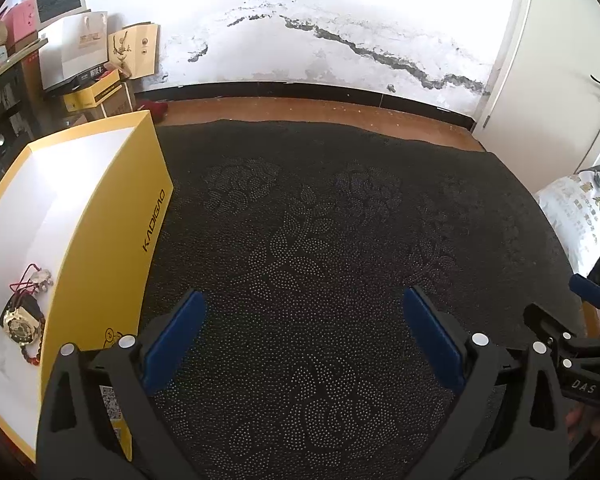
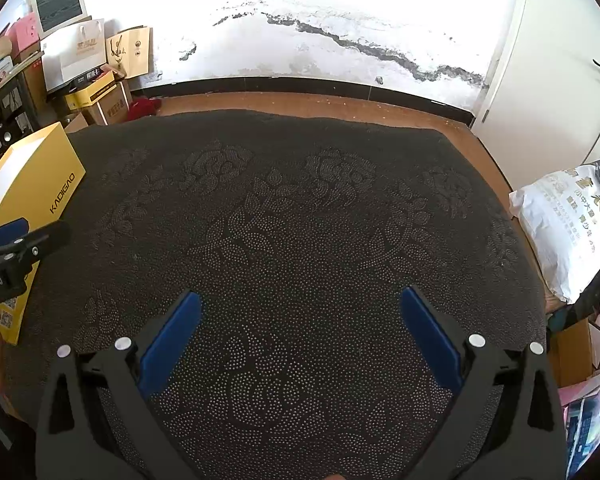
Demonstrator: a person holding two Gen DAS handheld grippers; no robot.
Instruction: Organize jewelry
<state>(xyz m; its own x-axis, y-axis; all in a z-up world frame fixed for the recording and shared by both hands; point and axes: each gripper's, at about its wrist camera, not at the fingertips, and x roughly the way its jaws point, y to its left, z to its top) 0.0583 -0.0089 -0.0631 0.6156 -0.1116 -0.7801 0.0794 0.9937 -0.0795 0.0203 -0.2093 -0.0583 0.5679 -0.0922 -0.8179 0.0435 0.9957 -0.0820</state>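
Here, two grippers, left gripper (image 1: 304,300) and right gripper (image 2: 300,300), gape empty beside one yellow box (image 1: 112,216).

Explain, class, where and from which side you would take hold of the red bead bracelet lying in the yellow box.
Grip the bracelet at its free bead loop, the part sticking out below the gold pendant. Come straight down from above with the open left claw: the bracelet lies flat on the box floor, and the tall yellow wall blocks any sideways approach from the mat.

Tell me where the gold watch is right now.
In the left wrist view, the gold watch lies inside the yellow box, far left, beside red beads.
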